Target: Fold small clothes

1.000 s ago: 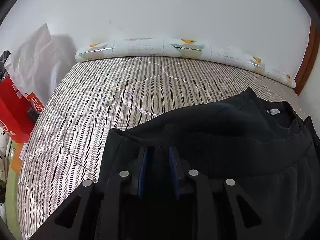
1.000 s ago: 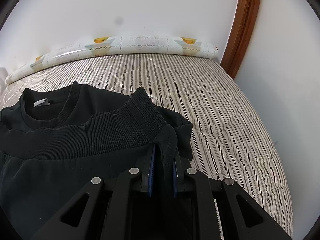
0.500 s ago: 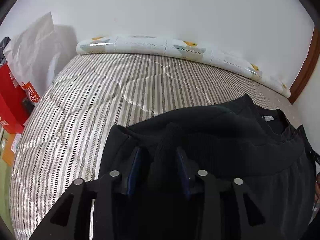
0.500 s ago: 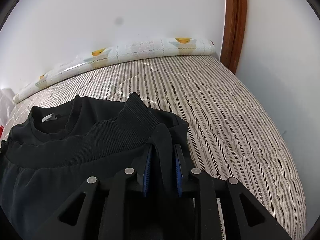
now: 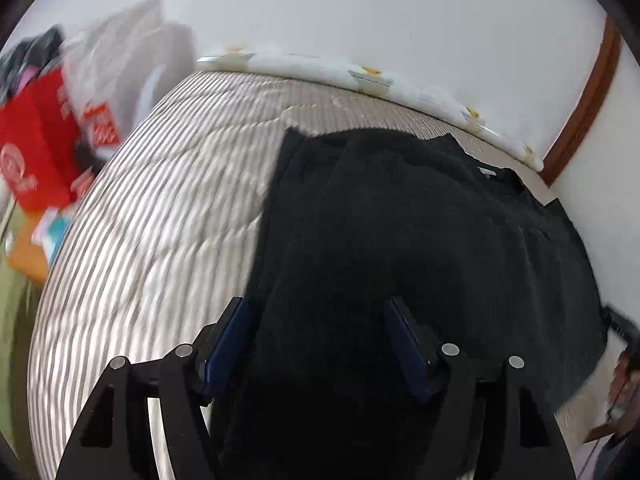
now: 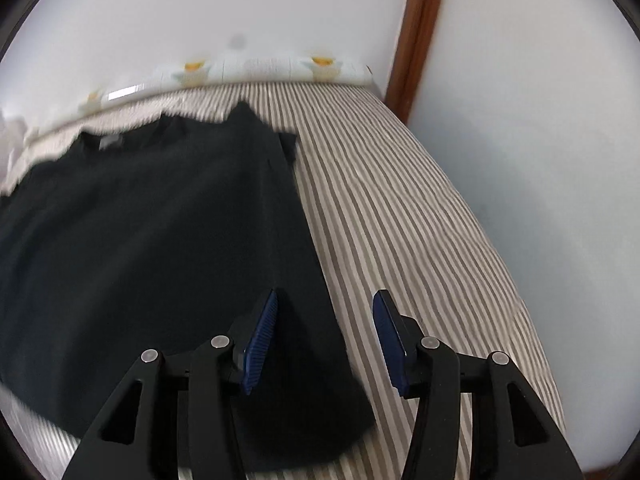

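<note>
A small black garment (image 5: 400, 240) lies folded on the striped bed (image 5: 160, 208), its collar with a white label toward the far wall. My left gripper (image 5: 318, 320) hangs over the garment's near left part; its jaws are opening and the blue pads stand clear of the cloth below. In the right wrist view the same garment (image 6: 152, 248) fills the left half. My right gripper (image 6: 326, 312) sits over its near right edge, jaws opening, pads apart with cloth and bed beneath them. Both views are blurred.
A patterned bolster (image 5: 360, 80) runs along the far wall. Red boxes (image 5: 36, 152) and a white plastic bag (image 5: 120, 40) stand left of the bed. A brown wooden frame (image 6: 420, 32) rises at the right. Bare striped bed (image 6: 400, 220) lies right of the garment.
Both grippers have let go of the garment's ribbed hem and pulled back toward the near edge. Their jaws went from pinched on cloth to wide apart. The garment now lies flat, folded over.
</note>
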A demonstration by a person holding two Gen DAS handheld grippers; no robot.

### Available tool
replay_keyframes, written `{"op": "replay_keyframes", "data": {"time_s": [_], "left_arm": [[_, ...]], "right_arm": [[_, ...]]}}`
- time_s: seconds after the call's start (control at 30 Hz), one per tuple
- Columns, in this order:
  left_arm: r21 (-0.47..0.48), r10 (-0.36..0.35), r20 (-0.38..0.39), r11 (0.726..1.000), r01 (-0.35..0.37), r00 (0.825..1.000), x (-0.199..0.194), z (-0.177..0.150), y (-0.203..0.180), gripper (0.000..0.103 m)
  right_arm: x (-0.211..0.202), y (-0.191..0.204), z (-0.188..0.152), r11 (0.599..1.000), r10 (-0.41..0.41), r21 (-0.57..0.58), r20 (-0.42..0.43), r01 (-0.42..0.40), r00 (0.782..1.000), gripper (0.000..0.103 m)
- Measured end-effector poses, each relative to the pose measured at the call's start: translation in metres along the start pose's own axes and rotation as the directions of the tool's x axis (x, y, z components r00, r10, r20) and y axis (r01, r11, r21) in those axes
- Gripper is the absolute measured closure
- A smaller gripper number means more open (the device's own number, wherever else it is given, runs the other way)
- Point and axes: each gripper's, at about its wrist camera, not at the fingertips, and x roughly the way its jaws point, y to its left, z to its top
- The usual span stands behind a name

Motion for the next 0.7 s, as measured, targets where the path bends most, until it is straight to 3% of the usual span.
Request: {"op": "replay_keyframes", "data": {"time_s": [0.1,0.2,0.4,0.5,0.7], "left_arm": [[0.004,0.011,-0.018,1.0,-0.011,1.0,-0.014,-0.023,0.012,0.035],[-0.002,-0.02,-0.008,1.0,0.02,1.0,-0.032,-0.042,0.023,0.035],[-0.015,0.004,-0.011,1.0,-0.004,1.0,-0.06,-0.067,0.039,0.035],[-0.015,0.049,-0.028,0.999,-0.05,0.998,-0.068,-0.077,0.05,0.035],[-0.087,-0.001,-0.048,0.996,-0.003,0.999,-0.085,-0.098,0.088,0.035]], "right_arm": [[-0.028,0.001,-0.026,0.999,-0.041,0.024,0.032,0.04,0.999,0.054],[-0.054,0.021,-0.027,1.0,-0.029,0.012,0.06,0.029,0.998,0.054],[-0.098,0.135,-0.014,0.979,0.117,-0.185,0.153,-0.088,0.981,0.047],[-0.108,0.203,-0.015,0.942,0.237,-0.275,0.139,-0.192,0.961,0.044],[-0.125,0.331,-0.04,0.808,0.399,-0.497,0.066,-0.317,0.914,0.044]]}}
